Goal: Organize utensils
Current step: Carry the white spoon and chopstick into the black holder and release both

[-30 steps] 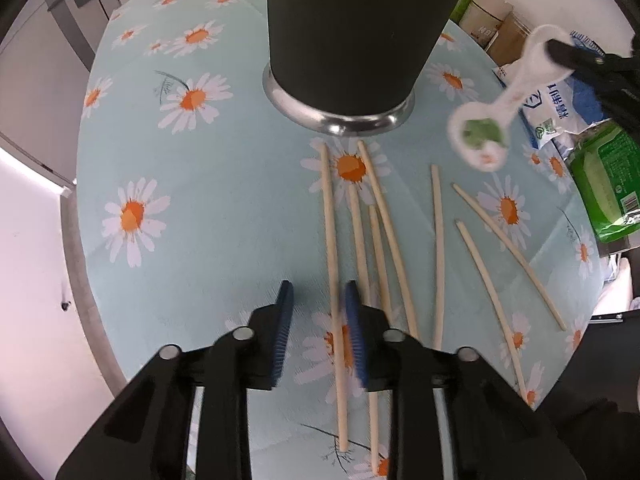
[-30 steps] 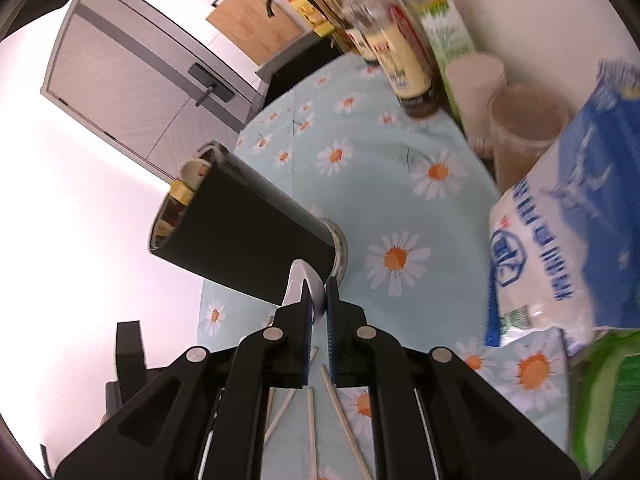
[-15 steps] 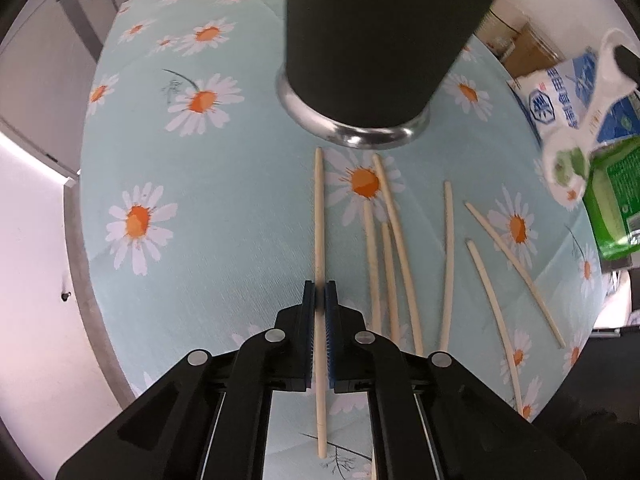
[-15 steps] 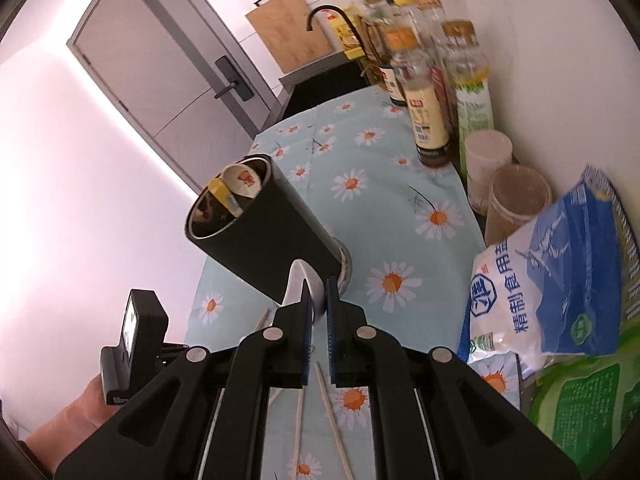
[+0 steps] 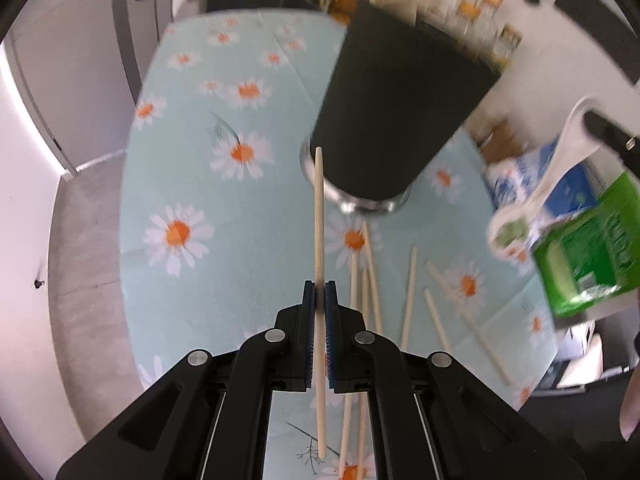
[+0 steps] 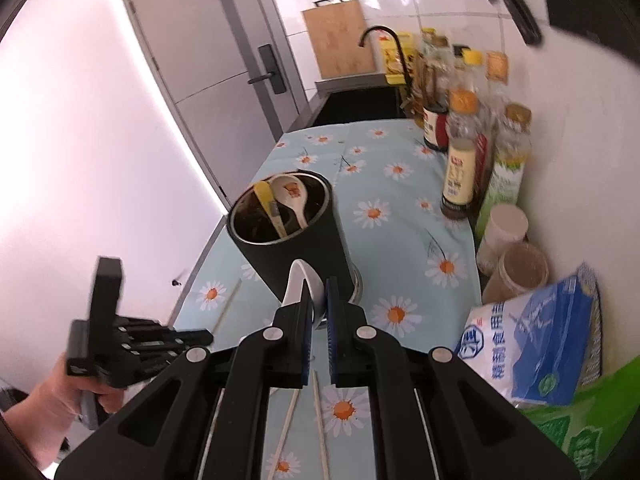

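Note:
My left gripper (image 5: 319, 294) is shut on a wooden chopstick (image 5: 318, 216) and holds it above the daisy-print table, its tip pointing at the base of the black utensil holder (image 5: 400, 120). Several more chopsticks (image 5: 408, 296) lie on the cloth to the right. My right gripper (image 6: 318, 300) is shut on a white ceramic spoon (image 6: 301, 284), held above the table in front of the holder (image 6: 296, 240). The holder contains a white spoon (image 6: 290, 194) and a yellow-handled utensil (image 6: 266, 196). The spoon also shows at the right of the left wrist view (image 5: 560, 168).
Sauce bottles (image 6: 464, 160), two lidded cups (image 6: 516, 260), a blue-white bag (image 6: 536, 336) and a green package (image 5: 588, 248) line the wall side. A sink and faucet (image 6: 380, 36) lie at the far end. The table's left edge (image 5: 120, 240) drops to the floor.
My left gripper closed on a chopstick and lifted it off the cloth. My right gripper rose with the spoon, so the holder's open top now shows.

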### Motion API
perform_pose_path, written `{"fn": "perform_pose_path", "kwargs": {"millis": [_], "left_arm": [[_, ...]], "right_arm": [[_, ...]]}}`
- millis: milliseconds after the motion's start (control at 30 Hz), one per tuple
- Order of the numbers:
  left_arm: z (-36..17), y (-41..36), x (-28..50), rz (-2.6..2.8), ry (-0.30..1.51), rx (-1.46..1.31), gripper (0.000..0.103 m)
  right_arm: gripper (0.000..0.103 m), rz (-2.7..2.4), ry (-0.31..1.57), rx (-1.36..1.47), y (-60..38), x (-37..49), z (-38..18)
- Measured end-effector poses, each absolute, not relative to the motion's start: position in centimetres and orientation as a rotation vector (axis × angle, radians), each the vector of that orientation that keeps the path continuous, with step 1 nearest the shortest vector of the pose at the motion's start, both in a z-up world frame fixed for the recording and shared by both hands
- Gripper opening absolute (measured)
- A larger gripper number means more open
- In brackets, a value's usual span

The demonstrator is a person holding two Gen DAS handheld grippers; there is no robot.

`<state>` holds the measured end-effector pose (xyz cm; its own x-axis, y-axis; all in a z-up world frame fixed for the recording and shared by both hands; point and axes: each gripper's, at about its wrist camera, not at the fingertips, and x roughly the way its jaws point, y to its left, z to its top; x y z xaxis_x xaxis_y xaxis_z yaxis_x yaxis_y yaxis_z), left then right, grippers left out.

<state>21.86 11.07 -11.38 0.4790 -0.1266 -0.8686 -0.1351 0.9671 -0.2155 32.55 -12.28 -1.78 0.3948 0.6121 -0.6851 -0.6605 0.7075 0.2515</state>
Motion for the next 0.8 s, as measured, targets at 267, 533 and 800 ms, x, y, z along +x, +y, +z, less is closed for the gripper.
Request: {"fn": "perform_pose_path", "kwargs": {"millis": [267,533,800], "left_arm": [[-6.0,11.1,20.5,0.005,0.834,-0.294,0.004],[-1.2,11.2,21.5,-0.025,0.640,-0.272,0.004],[0.9,11.6,24.0,-0.064,0.520,-0.273,0.004]], "right_arm": [[0.007,0.855,0.740,-0.210,-10.3,31.8,1.0],[0.007,0.866,0.657,-0.292,-8.6,32.2,4.2],[0.007,0.853,0.610,-0.322,-7.3,33.0,6.2]]}}
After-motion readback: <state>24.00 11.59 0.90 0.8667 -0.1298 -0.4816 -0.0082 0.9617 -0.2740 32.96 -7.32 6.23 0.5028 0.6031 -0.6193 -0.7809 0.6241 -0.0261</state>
